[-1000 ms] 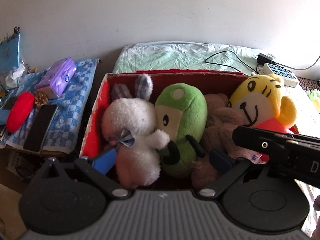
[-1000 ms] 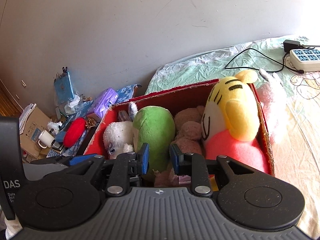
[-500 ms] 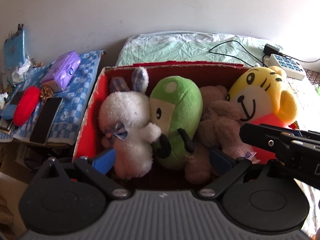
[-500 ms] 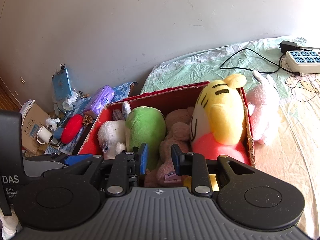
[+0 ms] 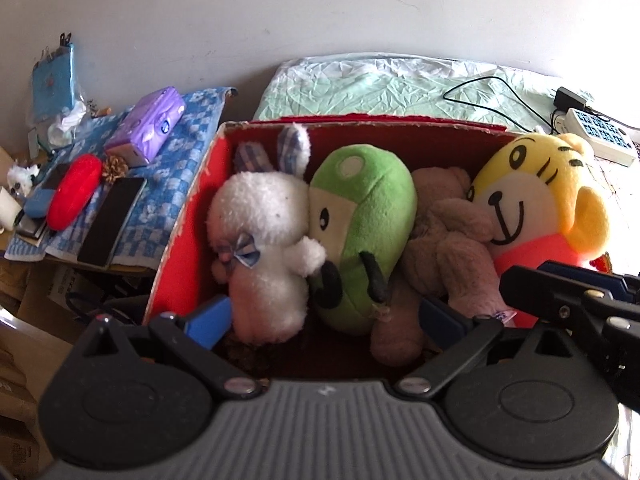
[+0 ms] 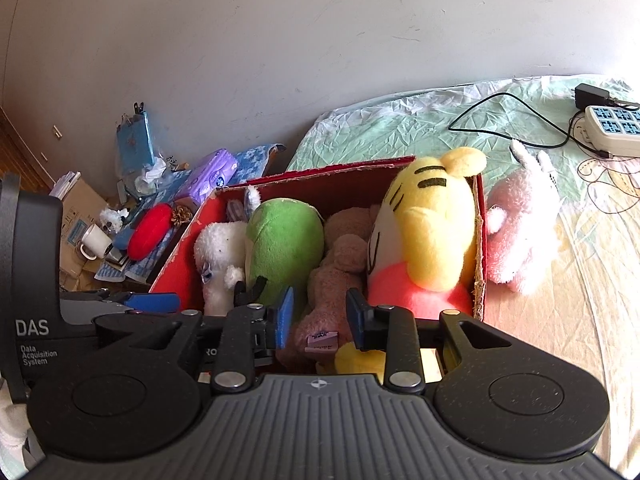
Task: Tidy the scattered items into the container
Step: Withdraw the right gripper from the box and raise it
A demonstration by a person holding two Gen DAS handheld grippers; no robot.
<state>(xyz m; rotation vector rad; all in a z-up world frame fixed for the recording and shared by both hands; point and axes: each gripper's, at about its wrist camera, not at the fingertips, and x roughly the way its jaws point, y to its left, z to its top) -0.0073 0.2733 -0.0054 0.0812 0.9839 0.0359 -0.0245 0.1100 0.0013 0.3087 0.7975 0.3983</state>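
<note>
While four plushies sit packed in the red box (image 6: 480,240), both grippers hang empty w/ fingers apart, so next up is the pink plush (image 6: 520,236) lying on the bed just beside the box's right wall: reach, pinch, drop in.

Strong daylight is received from the right in both views. In the left wrist view the bed (image 5: 624,216) is blown out to white at the right edge, and the yellow plush (image 5: 536,200) is brightly lit. In the right wrist view the pink plush (image 6: 524,232) is washed pale by glare. The inside of the red box (image 5: 188,216) is left in shadow. Heavy fisheye curvature is seen, with dark corners. The near gripper bodies are rendered slightly soft; mid-distance objects are sharp.
</note>
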